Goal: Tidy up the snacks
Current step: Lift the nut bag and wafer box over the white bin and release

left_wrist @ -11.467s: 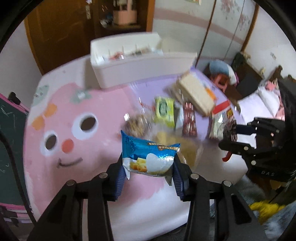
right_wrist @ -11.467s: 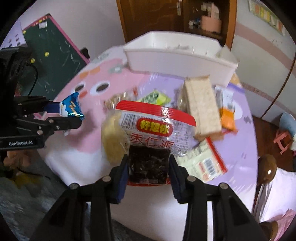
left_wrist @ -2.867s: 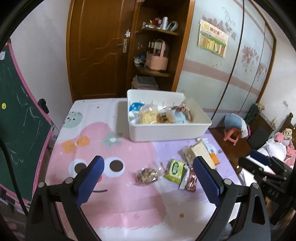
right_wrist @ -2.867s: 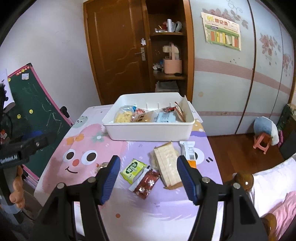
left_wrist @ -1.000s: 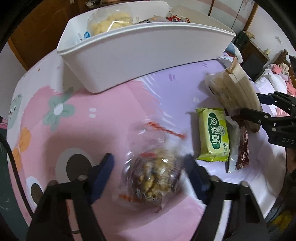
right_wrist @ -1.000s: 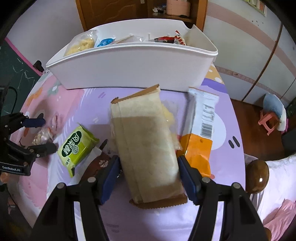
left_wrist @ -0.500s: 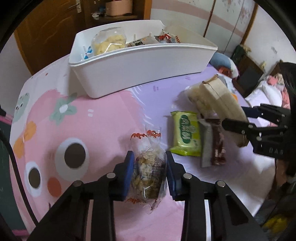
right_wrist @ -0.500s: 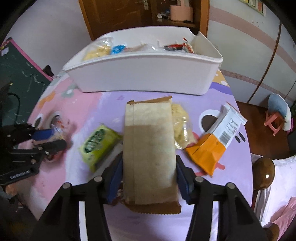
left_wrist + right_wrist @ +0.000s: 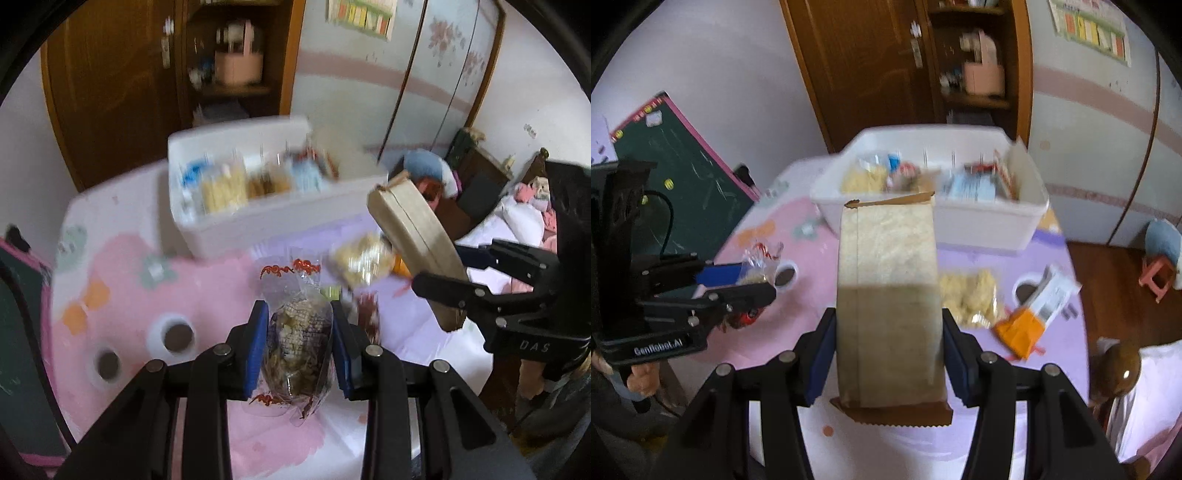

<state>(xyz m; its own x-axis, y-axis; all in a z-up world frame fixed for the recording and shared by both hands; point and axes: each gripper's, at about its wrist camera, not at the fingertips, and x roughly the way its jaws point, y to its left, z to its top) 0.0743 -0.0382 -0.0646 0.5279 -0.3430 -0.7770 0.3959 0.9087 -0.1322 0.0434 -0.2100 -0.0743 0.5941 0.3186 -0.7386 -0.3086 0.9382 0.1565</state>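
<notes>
In the white bin (image 9: 979, 225) stand several snack packets (image 9: 975, 186), blurred.

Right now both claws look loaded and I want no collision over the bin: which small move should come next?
Probably carry the left claw with its clear snack bag forward over the white bin first. The right claw holds the long brown packet, which sticks far out, so it could wait its turn.

Snack-filled bin (image 9: 979, 225) at table's (image 9: 812, 273) far side, loose packets (image 9: 967, 295) before it.
</notes>
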